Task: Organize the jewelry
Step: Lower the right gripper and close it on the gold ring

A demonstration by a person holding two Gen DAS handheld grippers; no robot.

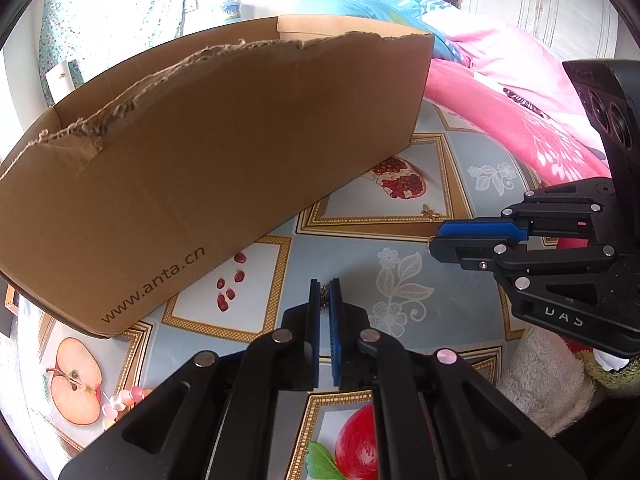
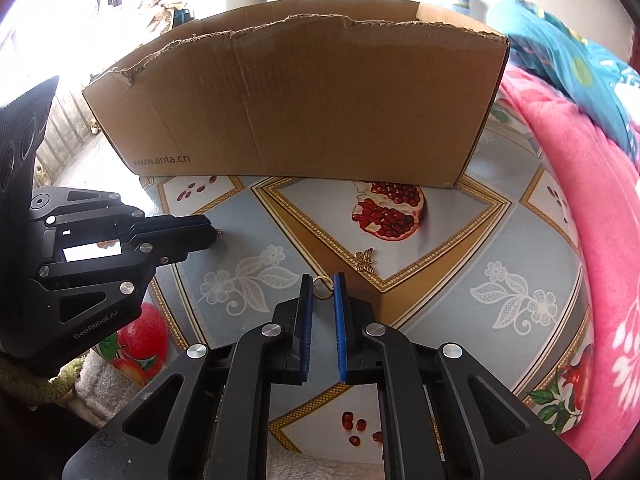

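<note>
We see the left gripper (image 1: 325,286) with its jaws closed on a small dark-gold, chain-like piece of jewelry (image 1: 325,295), pinched between the blue pads near their tips, above the desk.

The right gripper (image 2: 324,278) has its jaws nearly together around a thin gold ring (image 2: 322,287). The ring sits between the blue pads at their tips; a gap shows on either side of it, so we cannot tell whether the pads press on it.

A small gold butterfly charm (image 2: 366,260) lies on the desk just beyond the right gripper, on the gold border near the printed pomegranate. In the left wrist view the same charm (image 1: 430,212) lies just far of the right gripper's tips.

A brown cardboard box with a torn upper edge (image 2: 304,104) stands at the far side of the desk, open at the top.

A strand of pale pink and clear beads (image 1: 120,400) lies at the near left, beside the printed apple half.

The desk carries a fruit-patterned blue-grey cloth (image 2: 460,240). A pink floral blanket (image 2: 580,200) lies to the right.
</note>
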